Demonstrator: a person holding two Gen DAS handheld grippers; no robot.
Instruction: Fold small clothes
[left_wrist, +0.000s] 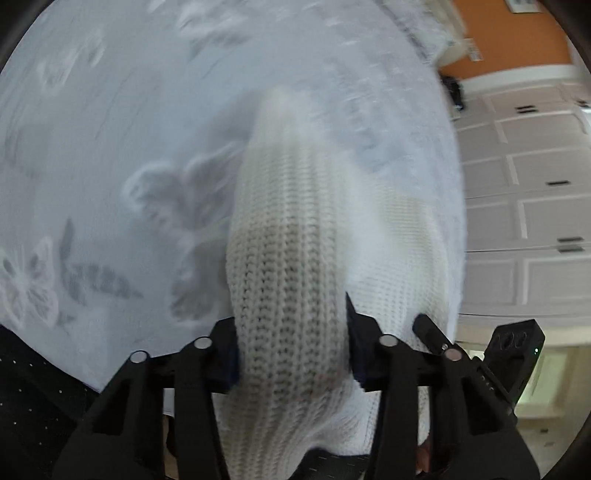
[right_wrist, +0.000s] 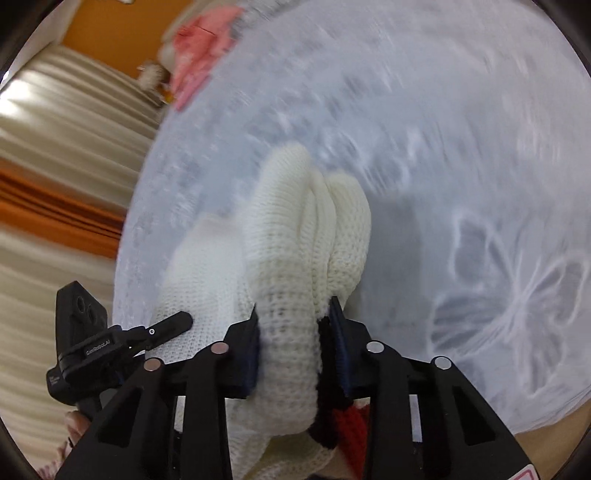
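knit garment (left_wrist: 295, 229): cream-white, ribbed | bedspread (left_wrist: 110, 129): pale blue-white, butterfly pattern | fingers (right_wrist: 255, 343): black

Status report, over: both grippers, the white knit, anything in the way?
Left gripper shut on white knit garment. Right gripper shut on it too. Garment bunched, lifted over the butterfly-print cloth. Nothing in the way; pink item far off.

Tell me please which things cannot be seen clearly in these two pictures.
- White knit garment: its whole shape is hidden in both wrist views; folds and the frame's lower edge cut it off.
- Red and black knit part: right wrist view, mostly covered by the right gripper.
- Pink item: right wrist view, too blurred to identify.
- Tablecloth pattern: motion-blurred farther away.
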